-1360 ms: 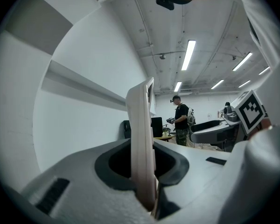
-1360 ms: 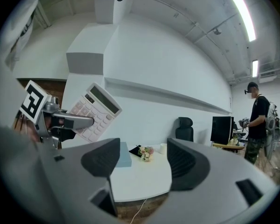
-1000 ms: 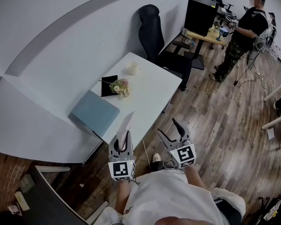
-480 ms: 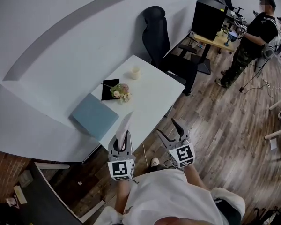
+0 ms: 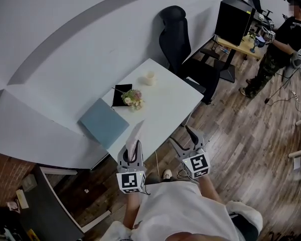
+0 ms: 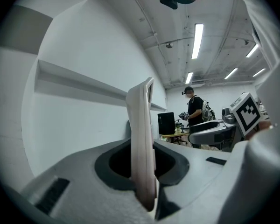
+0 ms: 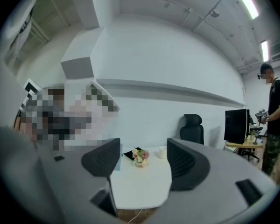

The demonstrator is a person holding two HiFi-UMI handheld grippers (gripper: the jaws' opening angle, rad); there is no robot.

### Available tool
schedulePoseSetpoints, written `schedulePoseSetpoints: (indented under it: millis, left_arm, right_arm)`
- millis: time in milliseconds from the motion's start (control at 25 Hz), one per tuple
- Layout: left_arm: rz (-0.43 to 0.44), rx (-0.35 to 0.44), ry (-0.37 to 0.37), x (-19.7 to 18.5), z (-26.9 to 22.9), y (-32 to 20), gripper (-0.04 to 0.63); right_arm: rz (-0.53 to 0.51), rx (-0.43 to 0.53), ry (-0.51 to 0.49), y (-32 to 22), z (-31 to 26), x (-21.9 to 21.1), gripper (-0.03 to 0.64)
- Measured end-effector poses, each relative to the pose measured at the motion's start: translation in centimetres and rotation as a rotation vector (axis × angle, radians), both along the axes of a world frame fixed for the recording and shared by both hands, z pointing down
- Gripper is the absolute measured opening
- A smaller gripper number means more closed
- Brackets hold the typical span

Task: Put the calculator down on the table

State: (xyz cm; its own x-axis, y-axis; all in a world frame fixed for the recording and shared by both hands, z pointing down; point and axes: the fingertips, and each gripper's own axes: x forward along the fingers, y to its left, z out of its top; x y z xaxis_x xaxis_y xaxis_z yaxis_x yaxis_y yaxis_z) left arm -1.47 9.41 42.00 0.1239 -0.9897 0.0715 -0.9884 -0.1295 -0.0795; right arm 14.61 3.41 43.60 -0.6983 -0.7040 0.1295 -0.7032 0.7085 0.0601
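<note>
Protruding past tips, calculator [image 6: 141, 139] clamped between left gripper [image 5: 132, 149] jaws.

1. Table [image 5: 170, 104]: smooth, matt white top.
2. Floor [image 5: 251, 134]: wood-grain planks with a slight sheen.
3. Calculator [image 6: 141, 125]: smooth, pale plastic casing.
4. Left gripper [image 5: 132, 149] and right gripper [image 5: 182, 136]: matt grey plastic jaws, with dark textured pads on the right.
5. Folder [image 5: 104, 123] at the table's left corner: matt blue-grey cover.
6. Chair [image 5: 174, 31]: matt black upholstery.
</note>
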Motion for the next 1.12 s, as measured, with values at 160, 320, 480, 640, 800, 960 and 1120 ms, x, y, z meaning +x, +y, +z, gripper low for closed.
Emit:
schedulePoseSetpoints:
  millis: [160,320,480,640,800,960,1120]
  left_arm:
    - [0.0,-0.003,-0.007,0.6,0.1,-0.6,0.066]
    - [0.011,-0.006,-0.013,1.1,0.5,-1.1,0.066]
    - [0.008,-0.001,-0.014,0.8,0.6,-1.7,0.066]
    - [0.003,0.01,-0.009,0.2,0.7,-2.8,0.066]
    - [-0.002,0.01,-0.001,-0.6,1.0,-4.2,0.066]
    - [-0.004,0.003,0.01,-1.5,1.5,-6.1,0.066]
    - [-0.003,-0.008,0.016,-2.1,1.9,-8.5,0.066]
  right_arm:
    - [-0.009,-0.002,-0.003,-0.6,0.3,0.4,0.316]
    - [-0.011,-0.001,0.005,-1.3,0.8,0.5,0.316]
    - [-0.018,0.0,0.004,-1.8,0.9,0.0,0.316]
    - [-0.024,0.002,0.011,-2.8,1.1,-0.5,0.316]
    - [-0.029,0.002,0.02,-4.0,1.3,-1.3,0.314]
    - [-0.03,-0.001,0.03,-6.0,1.5,-2.2,0.313]
    - [-0.028,-0.012,0.037,-8.3,1.8,-2.7,0.311]
